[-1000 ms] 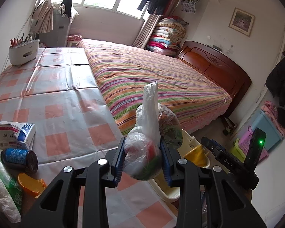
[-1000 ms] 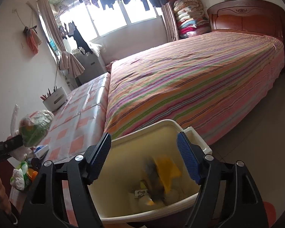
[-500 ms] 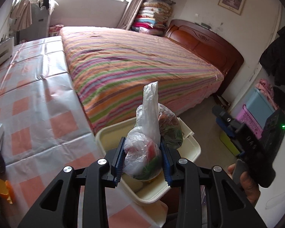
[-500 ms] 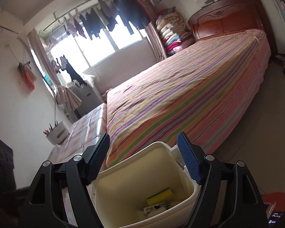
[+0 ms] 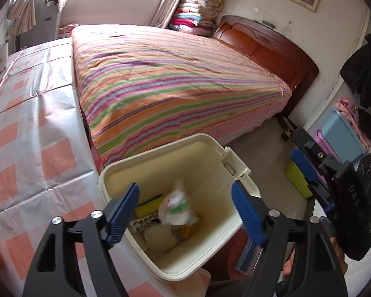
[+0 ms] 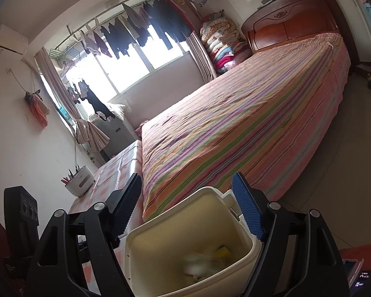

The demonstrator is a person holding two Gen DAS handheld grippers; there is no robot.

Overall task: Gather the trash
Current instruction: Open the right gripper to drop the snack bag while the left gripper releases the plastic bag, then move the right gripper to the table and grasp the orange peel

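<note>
Both tools hover at the cream trash bin. From the left wrist view, my left tool (image 5: 185,208) points down into the trash bin (image 5: 160,163), and its jaws are opening, with nothing pressed between the blue pads (image 5: 122,214). Blurred in that view, the plastic trash bag (image 5: 176,206) is below the pads, inside the bin, near its centre. Around it lie a yellow sponge (image 5: 147,204) at about 9 o'clock, a pale round lump (image 5: 159,240) at 6 o'clock and a small printed strip (image 5: 143,222) at 8 o'clock.

At 3 o'clock of this view I see my right tool (image 5: 306,170) beside the bin's hinged edge, with my right hand (image 5: 314,257) under it. In the right wrist view its jaws stand wide, one on either side of the bin's far rim (image 6: 210,193); whether the pads touch the bin I cannot tell. A blurred white and green shape shows on the bin floor there, beside the sponge.

The bin sits at the edge of the surface (image 5: 32,128), covered in a pink and silver checked cloth, with the striped bed (image 5: 175,79) just beyond at 12 o'clock. A white holder of pens (image 6: 79,182) stands far back on the surface at 10 o'clock in the right wrist view.
</note>
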